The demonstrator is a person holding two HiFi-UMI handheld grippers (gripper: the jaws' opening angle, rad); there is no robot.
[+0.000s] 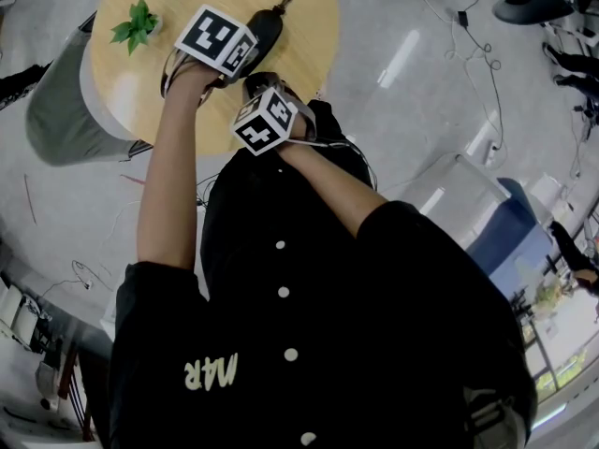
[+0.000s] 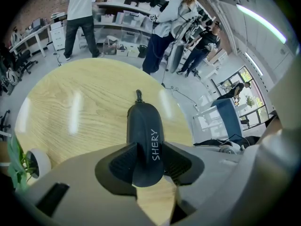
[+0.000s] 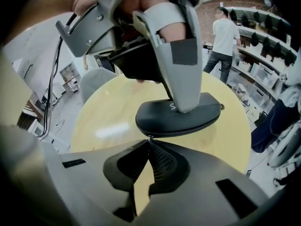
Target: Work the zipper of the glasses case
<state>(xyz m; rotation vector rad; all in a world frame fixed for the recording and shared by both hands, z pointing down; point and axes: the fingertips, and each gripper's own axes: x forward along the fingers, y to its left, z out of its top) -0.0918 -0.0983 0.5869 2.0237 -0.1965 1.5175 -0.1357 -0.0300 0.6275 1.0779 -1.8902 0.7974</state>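
My right gripper is pressed together, its tips pinching the small silver zipper pull at the near rim of the glasses case. My left gripper is clamped across one end of the case, with a pad against each side and the white lettering facing up. The black case rests on the round wooden table. A small potted plant stands well apart, near the table's left edge.
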